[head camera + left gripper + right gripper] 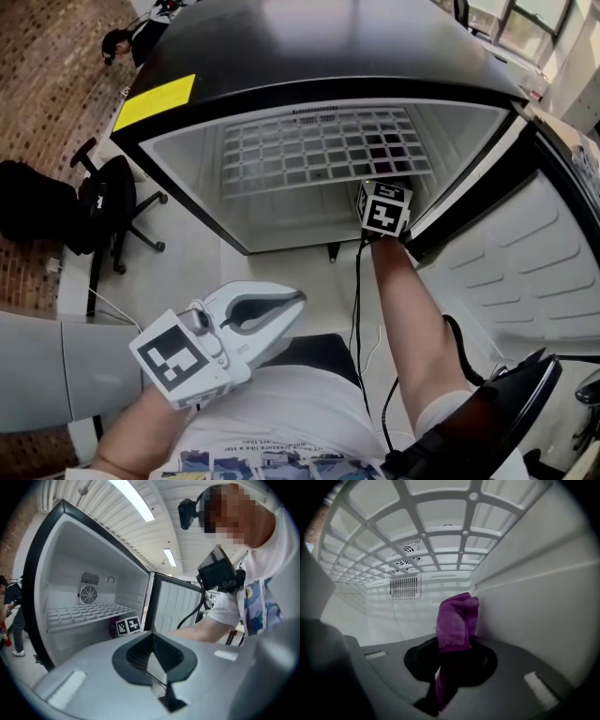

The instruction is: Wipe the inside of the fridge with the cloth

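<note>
Head view: right gripper (383,206) is seen inside the open fridge (187,155) under its shelf (309,150) at 2 o'clock, left gripper (292,302) is held outside at 7 o'clock; left gripper view: jaws are closed on nothing; right gripper view: purple cloth (457,620) is clamped between the jaws, beside the 3 o'clock wall.

There is one fridge (328,37) with one open door (525,262), one white wire shelf (319,150), one round fan (88,594) and one vent (405,587) on its back wall. There are two grippers, the left gripper (281,305) and the right gripper (454,660), and one purple cloth (457,620). Beside the fridge stands one black chair (112,202), the fridge top has one yellow sticker (155,101), and two long lights (133,498) are on the ceiling.
</note>
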Motion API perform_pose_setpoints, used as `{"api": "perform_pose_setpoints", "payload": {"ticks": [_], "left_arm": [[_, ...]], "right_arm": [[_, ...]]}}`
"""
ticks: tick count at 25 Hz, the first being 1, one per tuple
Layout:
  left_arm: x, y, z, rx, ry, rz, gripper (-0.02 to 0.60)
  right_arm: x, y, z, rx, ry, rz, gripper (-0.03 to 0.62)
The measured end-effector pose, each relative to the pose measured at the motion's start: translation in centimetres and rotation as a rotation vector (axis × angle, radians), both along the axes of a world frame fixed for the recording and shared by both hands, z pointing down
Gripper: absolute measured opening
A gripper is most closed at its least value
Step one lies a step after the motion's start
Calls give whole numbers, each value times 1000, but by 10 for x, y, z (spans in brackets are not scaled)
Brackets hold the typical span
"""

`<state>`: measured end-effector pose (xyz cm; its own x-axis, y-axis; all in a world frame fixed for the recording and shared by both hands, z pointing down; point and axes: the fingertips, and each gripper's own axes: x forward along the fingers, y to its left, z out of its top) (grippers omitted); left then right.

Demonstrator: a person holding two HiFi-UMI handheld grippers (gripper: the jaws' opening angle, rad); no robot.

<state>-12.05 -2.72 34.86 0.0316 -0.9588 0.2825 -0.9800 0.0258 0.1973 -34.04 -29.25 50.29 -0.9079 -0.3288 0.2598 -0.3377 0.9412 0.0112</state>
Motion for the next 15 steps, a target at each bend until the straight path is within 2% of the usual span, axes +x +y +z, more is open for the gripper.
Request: {"api": "perform_pose_setpoints", "payload": {"ticks": [6, 10, 15], "left_arm": [[1, -2, 3, -9, 1, 3, 5], [-6, -2, 6, 3, -20, -7, 5], [-1, -11, 5, -5, 27, -6, 5]], "right_arm": [[-6, 5, -1, 17, 8, -64, 52], [-10, 8, 2, 77, 36, -79, 52], [-18, 11, 7, 60, 41, -94, 52]]}}
